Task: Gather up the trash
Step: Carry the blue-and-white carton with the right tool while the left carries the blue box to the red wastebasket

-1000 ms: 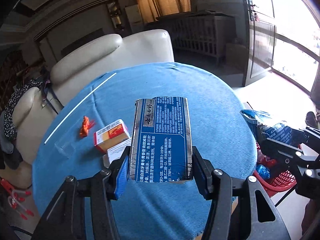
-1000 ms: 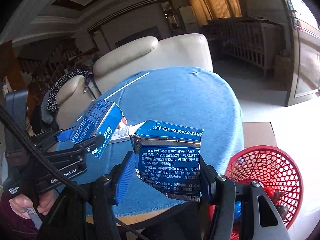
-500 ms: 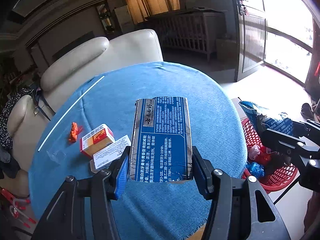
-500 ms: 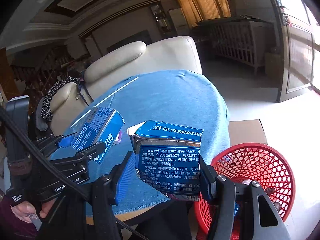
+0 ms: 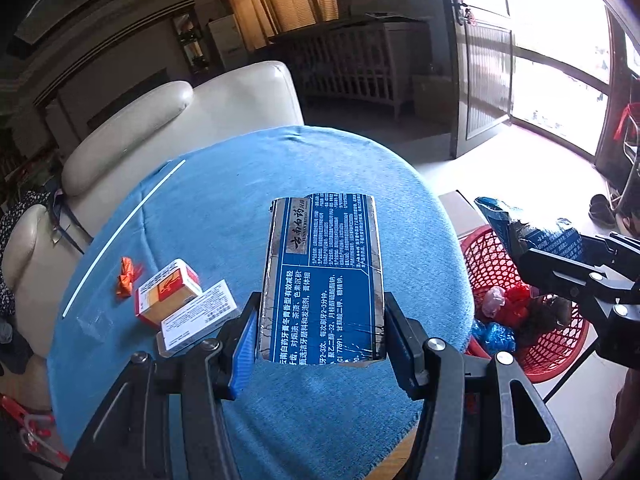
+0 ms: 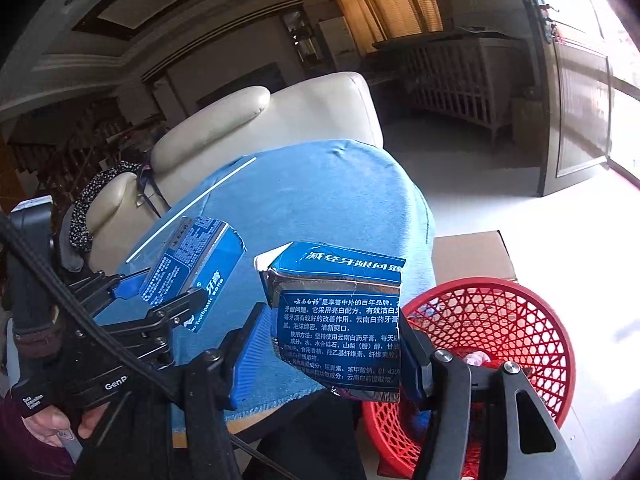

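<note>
1. A torn blue toothpaste box piece (image 5: 324, 280) is clamped between the two fingers of the left gripper (image 5: 320, 332), above the near part of the round table (image 5: 224, 208) covered in blue cloth.
2. A second torn blue box piece (image 6: 340, 320) is clamped in the right gripper (image 6: 332, 344), held just off the table's edge and beside the rim of the red basket (image 6: 520, 320).
3. The basket is seen on the floor next to the table, and wrappers in red, pink and blue are visible inside it in the left wrist view.
4. A brown cardboard box (image 6: 468, 256) is seen on the floor behind the basket, against the table's side.
5. On the table, a red and orange small box (image 5: 168, 290) is seen touching a white box (image 5: 200, 318), both to the left of the left gripper's piece.
6. An orange candy wrapper (image 5: 126, 276) lies just beyond the small boxes, apart from them.
7. A long white straw (image 5: 120, 236) is laid along the table's far left edge.
8. A cream leather sofa (image 5: 168, 120) is seen behind the table.
9. In the right wrist view, a hand (image 6: 60, 426) is seen wrapped around the left gripper's handle.
</note>
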Available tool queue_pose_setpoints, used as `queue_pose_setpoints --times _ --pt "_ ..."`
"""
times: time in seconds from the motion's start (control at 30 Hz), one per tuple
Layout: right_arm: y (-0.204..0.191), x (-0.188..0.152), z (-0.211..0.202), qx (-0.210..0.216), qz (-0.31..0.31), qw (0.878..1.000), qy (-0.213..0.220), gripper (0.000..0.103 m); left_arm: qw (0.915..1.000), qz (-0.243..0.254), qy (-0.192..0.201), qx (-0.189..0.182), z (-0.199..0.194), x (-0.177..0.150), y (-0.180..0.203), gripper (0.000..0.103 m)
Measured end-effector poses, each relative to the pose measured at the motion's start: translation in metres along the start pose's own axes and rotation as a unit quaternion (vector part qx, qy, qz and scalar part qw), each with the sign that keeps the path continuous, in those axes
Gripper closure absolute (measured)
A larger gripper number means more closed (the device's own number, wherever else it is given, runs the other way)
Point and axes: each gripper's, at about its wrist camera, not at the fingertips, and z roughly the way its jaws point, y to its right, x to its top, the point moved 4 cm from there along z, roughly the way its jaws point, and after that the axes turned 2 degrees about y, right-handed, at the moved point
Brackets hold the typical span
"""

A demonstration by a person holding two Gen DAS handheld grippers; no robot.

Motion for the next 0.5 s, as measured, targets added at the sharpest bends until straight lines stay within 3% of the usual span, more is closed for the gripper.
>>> queue_pose_setpoints --times 0.5 --pt "0.030 0.000 -0.007 -0.025 0.025 0.999 0.004 0.042 0.9992 0.031 0.000 -0.025 0.004 0.009 0.032 0.045"
